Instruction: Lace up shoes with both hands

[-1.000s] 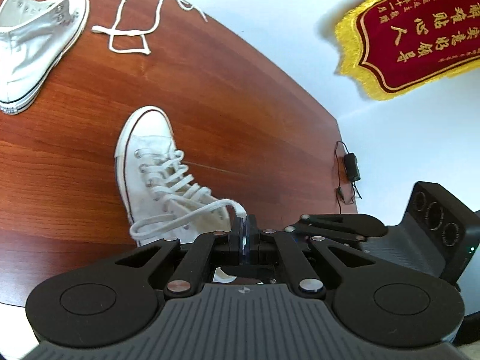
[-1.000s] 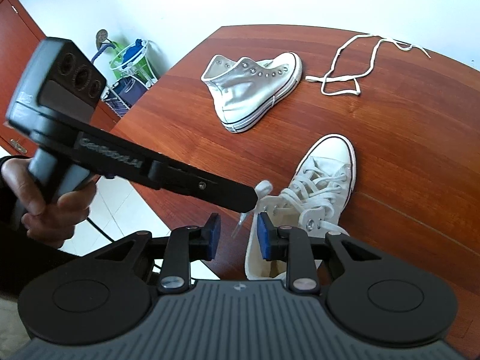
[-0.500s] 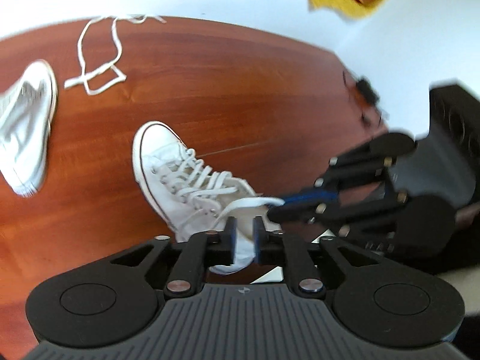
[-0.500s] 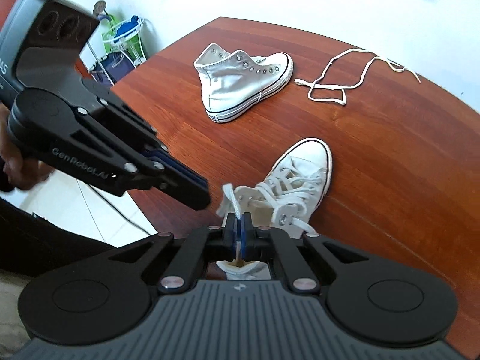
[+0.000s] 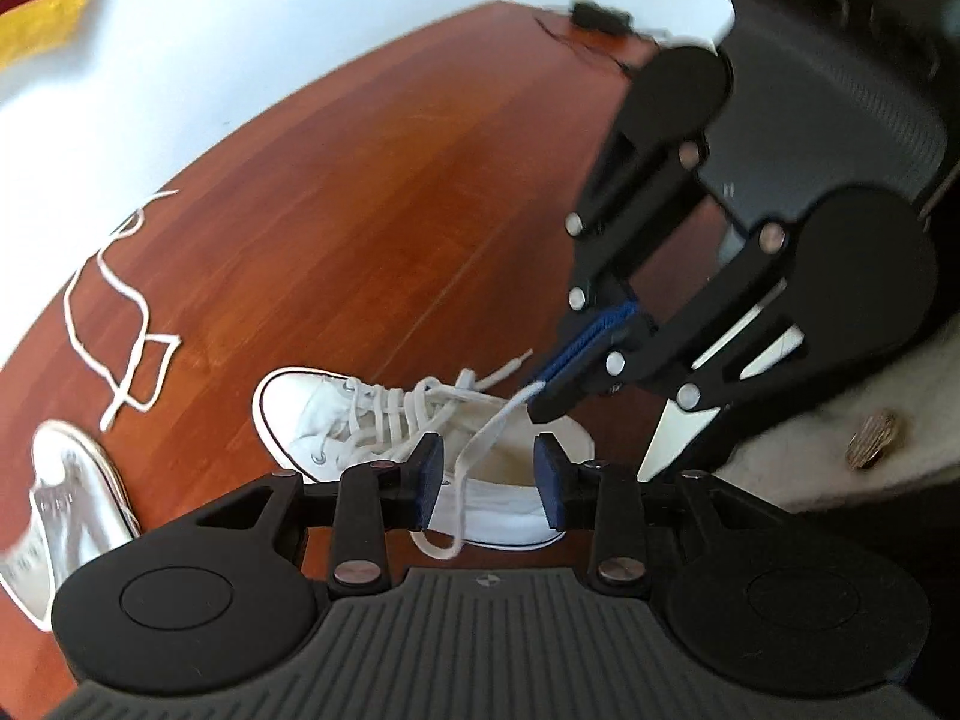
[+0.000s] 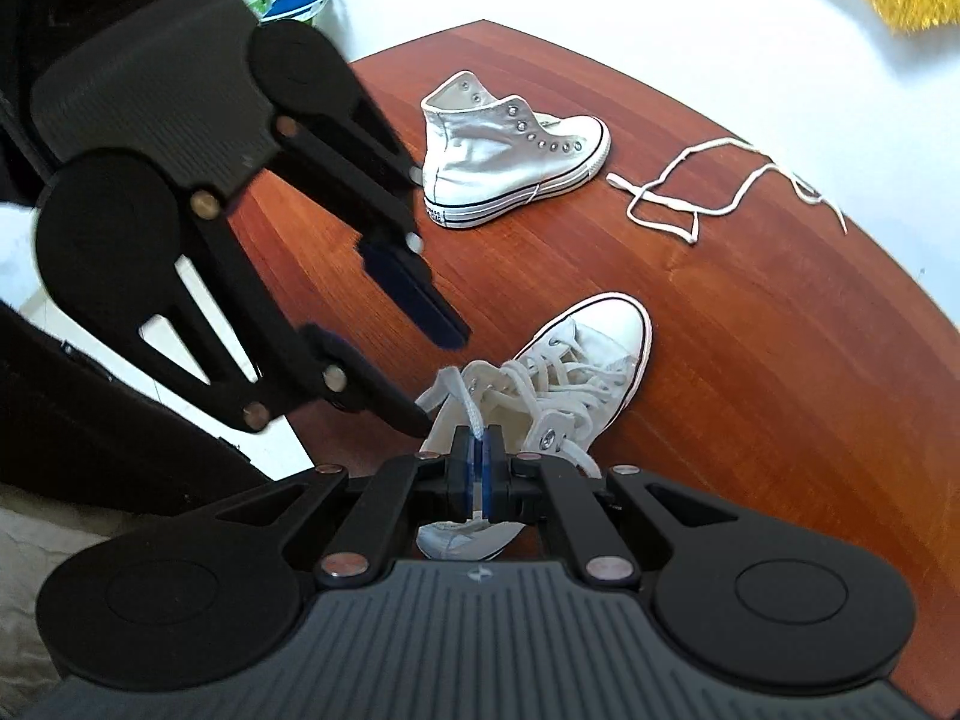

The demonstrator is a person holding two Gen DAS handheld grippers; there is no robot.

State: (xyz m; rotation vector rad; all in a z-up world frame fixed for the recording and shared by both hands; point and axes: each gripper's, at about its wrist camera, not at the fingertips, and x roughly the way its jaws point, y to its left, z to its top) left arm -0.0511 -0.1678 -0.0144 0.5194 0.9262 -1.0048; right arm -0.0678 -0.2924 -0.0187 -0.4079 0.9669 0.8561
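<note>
Reddish wooden table [image 6: 780, 360] against a white wall. Right gripper [image 6: 479, 471] clenched on the lace end [image 6: 474, 420] just above the collar of the laced white high-top [image 6: 576, 372]. Left gripper [image 5: 489, 474] released, pads apart, lace strand [image 5: 480, 450] hanging loose between them, untouched. Farther out: unlaced second shoe [image 6: 510, 150] on its side and a spare lace [image 6: 708, 192], well apart. Likely risk: thin lace slipping from the right pads under a sideways tug, or snagging on the left fingers.
</note>
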